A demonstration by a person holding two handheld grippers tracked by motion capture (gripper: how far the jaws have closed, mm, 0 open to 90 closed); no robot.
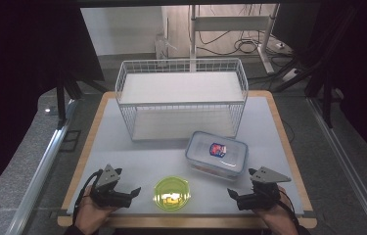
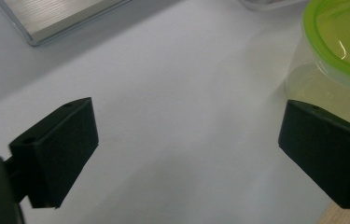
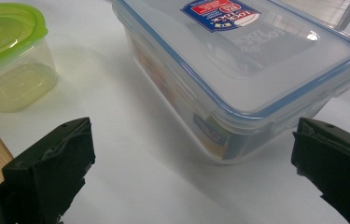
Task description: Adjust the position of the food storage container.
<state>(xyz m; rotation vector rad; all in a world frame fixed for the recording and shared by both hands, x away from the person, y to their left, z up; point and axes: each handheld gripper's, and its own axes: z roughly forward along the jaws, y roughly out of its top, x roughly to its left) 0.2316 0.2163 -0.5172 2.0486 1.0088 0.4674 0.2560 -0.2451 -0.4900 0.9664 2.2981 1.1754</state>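
A round clear tub with a green lid stands near the table's front edge, between my two hands. Right of it and farther back lies a clear rectangular box with a blue-rimmed lid and a red-and-blue label. My left gripper rests low at the front left, open, pointing toward the green-lidded tub, with bare table between its jaws. At the front right my right gripper is open too, aimed at the near corner of the rectangular box, apart from it. The green-lidded tub sits at that view's upper left.
A white wire basket rack with a shelf stands at the back middle of the table. The white mat ends at a wooden table edge close to my hands. A metal-framed flat edge lies ahead of the left gripper.
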